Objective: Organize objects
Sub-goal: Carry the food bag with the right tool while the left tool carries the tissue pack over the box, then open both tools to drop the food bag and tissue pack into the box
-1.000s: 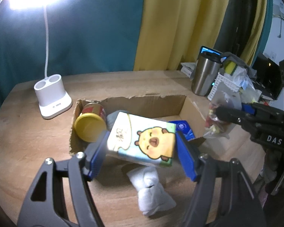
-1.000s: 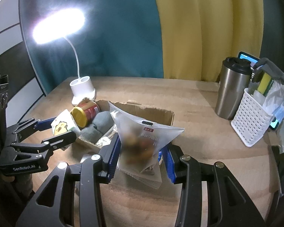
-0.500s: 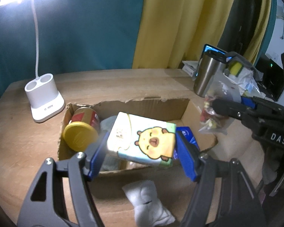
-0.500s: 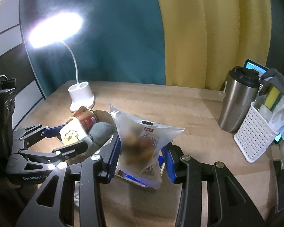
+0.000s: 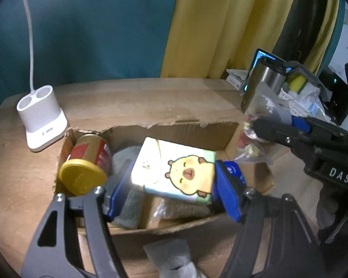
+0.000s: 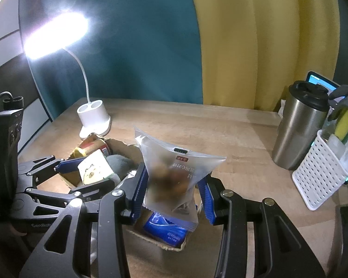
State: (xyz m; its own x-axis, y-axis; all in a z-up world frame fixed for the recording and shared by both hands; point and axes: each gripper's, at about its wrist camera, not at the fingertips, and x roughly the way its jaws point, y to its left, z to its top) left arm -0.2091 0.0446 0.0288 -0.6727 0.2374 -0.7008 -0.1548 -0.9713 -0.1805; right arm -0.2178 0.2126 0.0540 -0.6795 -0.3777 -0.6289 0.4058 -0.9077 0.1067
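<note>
Over the torn brown cardboard box, the left gripper squeezed a little cartoon-bear tissue pack and the right gripper pinched a frosted plastic snack bag, both ready to drop inside.

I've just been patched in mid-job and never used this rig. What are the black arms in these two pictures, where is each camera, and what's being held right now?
No robot here: a person holds a two-finger tool in each hand, with a fisheye camera on each looking along its fingers. In the left wrist view, the left tool grips a tissue pack with a cartoon animal over the cardboard box. In the right wrist view, the right tool grips a frosted snack bag above the same box. Inside the box lie a yellow-lidded can and a blue packet. On the wooden table stand a desk lamp, a steel tumbler and a white basket.
</note>
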